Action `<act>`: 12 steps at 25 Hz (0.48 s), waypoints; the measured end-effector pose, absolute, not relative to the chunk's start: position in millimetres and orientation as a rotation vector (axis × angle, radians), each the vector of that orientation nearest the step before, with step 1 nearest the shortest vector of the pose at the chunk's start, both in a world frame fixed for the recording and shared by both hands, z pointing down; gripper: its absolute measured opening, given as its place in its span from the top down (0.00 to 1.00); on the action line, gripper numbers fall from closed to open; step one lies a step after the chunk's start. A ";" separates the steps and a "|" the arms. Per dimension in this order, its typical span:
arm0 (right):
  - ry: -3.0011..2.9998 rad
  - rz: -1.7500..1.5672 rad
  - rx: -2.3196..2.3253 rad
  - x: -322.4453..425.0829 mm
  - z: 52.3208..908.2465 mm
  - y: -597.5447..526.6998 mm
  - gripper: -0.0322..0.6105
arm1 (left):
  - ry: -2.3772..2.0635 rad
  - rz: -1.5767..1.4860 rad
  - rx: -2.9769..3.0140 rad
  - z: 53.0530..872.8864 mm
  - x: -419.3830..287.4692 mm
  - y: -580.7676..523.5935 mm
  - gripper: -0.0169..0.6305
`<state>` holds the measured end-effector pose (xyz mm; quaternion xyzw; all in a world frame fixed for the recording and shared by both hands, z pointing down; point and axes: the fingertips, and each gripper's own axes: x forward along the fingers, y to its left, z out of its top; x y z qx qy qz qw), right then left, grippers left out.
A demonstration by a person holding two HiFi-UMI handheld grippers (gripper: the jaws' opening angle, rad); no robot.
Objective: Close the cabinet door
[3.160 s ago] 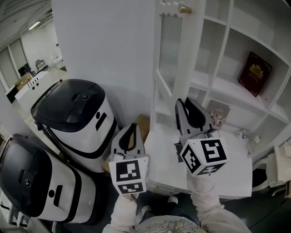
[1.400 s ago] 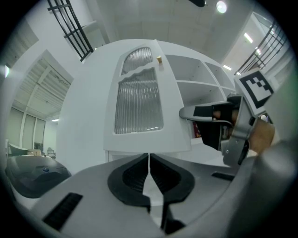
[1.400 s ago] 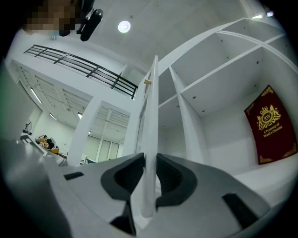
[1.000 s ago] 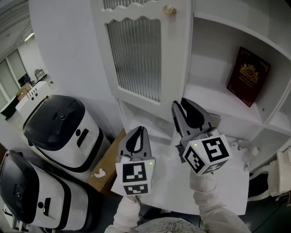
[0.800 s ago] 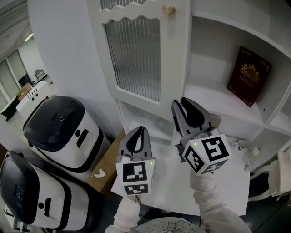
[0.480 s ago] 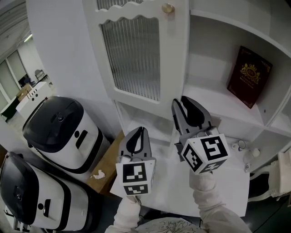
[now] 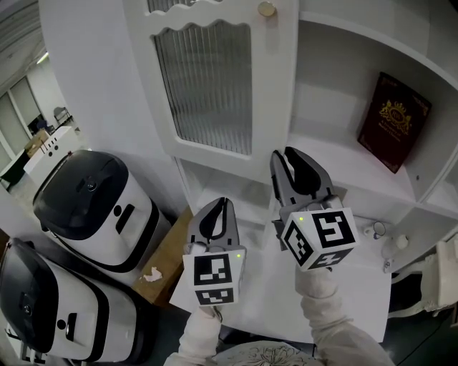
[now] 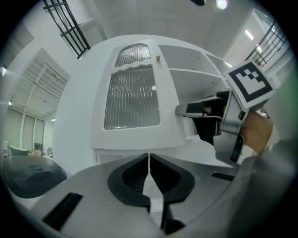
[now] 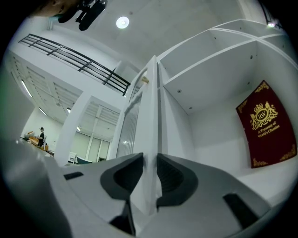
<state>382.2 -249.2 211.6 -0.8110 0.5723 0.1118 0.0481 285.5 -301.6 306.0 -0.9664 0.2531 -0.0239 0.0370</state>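
The white cabinet door (image 7: 207, 86) with ribbed glass and a brass knob (image 7: 266, 9) stands partly swung, its face toward me. My right gripper (image 7: 290, 163) reaches its lower free corner. In the right gripper view the door's edge (image 9: 150, 116) runs up between the jaws of the right gripper (image 9: 149, 173); the pads sit against both its faces and the jaws are closing. My left gripper (image 7: 217, 209) hangs lower left, apart from the door. In its own view the left gripper (image 8: 149, 160) is shut and empty, facing the door (image 8: 132, 100). Inside the cabinet leans a red book (image 7: 393, 121).
Two black-and-white machines (image 7: 93, 207) (image 7: 50, 314) stand on the floor at left, with a cardboard box (image 7: 161, 264) beside them. The cabinet's white counter (image 7: 343, 286) lies below the grippers, small items (image 7: 376, 230) at its right. Open shelves (image 7: 429, 64) rise at the right.
The door has swung from edge-on to broad face toward me. Over the last second it edged a little further left, with the right gripper staying on its edge.
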 end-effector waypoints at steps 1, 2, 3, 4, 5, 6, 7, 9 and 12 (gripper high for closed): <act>1.741 0.342 -2.477 383.9 211.6 -249.8 0.81 | 0.774 -0.075 -2.967 306.2 287.4 -301.6 0.95; 1.737 0.342 -2.481 385.5 211.6 -250.4 0.81 | 0.772 -0.076 -2.967 306.2 289.2 -301.7 0.95; 1.733 0.341 -2.483 386.9 211.7 -251.0 0.81 | 0.770 -0.076 -2.967 306.0 290.8 -301.9 0.95; 1.729 0.339 -2.485 388.2 211.9 -251.7 0.81 | 0.769 -0.075 -2.968 305.6 291.9 -302.1 0.95; 1.726 0.336 -2.485 389.5 211.9 -252.4 0.81 | 0.768 -0.074 -2.968 305.2 292.7 -302.5 0.95; 1.724 0.333 -2.485 391.0 211.8 -253.0 0.81 | 0.767 -0.073 -2.969 304.9 293.7 -303.0 0.95; 1.722 0.330 -2.484 392.9 211.6 -253.7 0.81 | 0.767 -0.073 -2.970 304.8 295.1 -303.4 0.95; 1.719 0.327 -2.487 396.5 211.5 -254.8 0.81 | 0.765 -0.075 -2.971 305.3 298.5 -304.2 0.95; 1.716 0.330 -2.494 400.0 211.9 -256.4 0.81 | 0.758 -0.078 -2.975 306.0 303.4 -304.1 0.95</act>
